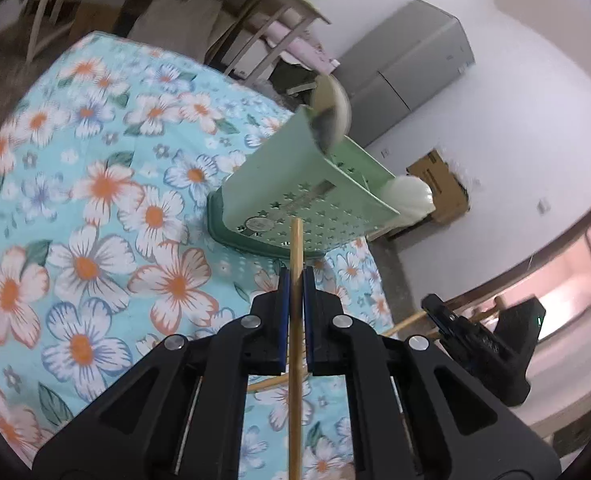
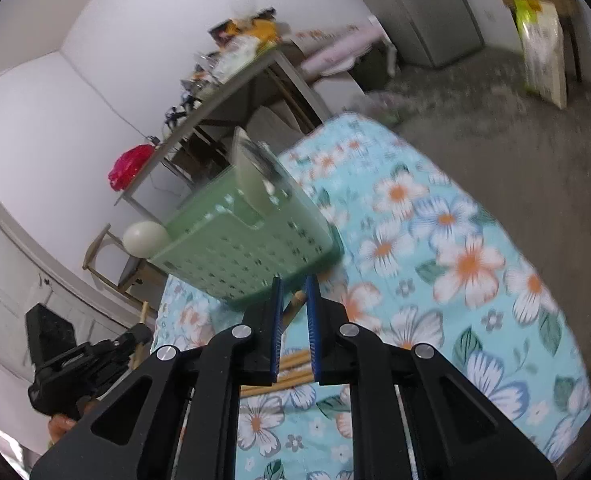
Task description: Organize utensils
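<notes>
Left wrist view: the left gripper (image 1: 296, 280) pinches one chopstick (image 1: 295, 248) upright between its blue pads, tip just short of the green basket (image 1: 295, 184) ahead on the floral cloth (image 1: 95, 200). Right gripper (image 2: 294, 292) is clamped on another chopstick (image 2: 295, 302), the basket close ahead; loose chopsticks (image 2: 291, 364) lie beneath it. Spoons (image 2: 251, 172) stand in the basket, a cluttered table (image 2: 231, 96) behind.

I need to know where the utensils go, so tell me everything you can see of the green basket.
The green basket is pale green plastic, rectangular, its walls pierced with small star-shaped holes, with a round sticker low on one wall. It stands on a darker green tray on the floral tablecloth. A pale spatula-like utensil and a round white spoon head stick out of its top. Neither gripper touches it.
</notes>
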Motion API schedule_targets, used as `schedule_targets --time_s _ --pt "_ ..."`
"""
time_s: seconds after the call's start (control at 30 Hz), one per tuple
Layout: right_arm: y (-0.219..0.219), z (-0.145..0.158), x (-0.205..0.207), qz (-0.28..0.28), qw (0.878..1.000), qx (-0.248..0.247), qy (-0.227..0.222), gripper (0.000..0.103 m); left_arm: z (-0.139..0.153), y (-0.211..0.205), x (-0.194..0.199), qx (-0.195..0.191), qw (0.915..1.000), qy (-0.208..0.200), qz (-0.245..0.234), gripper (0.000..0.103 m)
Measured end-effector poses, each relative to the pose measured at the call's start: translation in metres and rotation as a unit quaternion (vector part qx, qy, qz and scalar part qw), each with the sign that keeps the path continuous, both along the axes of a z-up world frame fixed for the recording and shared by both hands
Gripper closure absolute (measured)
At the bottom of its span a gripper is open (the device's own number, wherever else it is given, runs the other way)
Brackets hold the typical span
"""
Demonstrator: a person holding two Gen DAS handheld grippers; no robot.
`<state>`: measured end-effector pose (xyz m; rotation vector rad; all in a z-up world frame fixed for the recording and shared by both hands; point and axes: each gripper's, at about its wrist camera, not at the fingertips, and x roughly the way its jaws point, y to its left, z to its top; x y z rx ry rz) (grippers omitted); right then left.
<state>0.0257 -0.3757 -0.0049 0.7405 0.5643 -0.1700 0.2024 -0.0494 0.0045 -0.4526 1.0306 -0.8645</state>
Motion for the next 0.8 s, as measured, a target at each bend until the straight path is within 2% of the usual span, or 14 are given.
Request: schedule_targets --time_s 0.1,0.23,0.5,0.67,0.8 --pt "0.002 0.010 -0.001 0.002 1.000 -0.020 -0.011 0.092 -0.009 0.003 0.006 -0.006 0.9995 0.029 0.011 0.098" --pt "0.004 0.019 -0.003 0.005 0.999 -0.036 -0.022 0.092 -0.009 0.006 0.005 -0.002 0.9996 0.023 0.016 0.098" --pt "0.011 0.039 -0.007 0.011 0.996 -0.064 -0.054 0.094 0.009 0.008 -0.005 0.004 0.9998 -0.020 0.008 0.098" --pt "0.016 0.057 -0.012 0.013 0.992 -0.096 -0.078 0.095 0.028 0.010 -0.013 0.005 0.9984 -0.056 0.008 0.098" --pt "0.016 0.065 -0.013 0.016 0.991 -0.102 -0.091 0.096 0.048 0.012 -0.021 0.000 0.9961 -0.088 0.008 0.099"
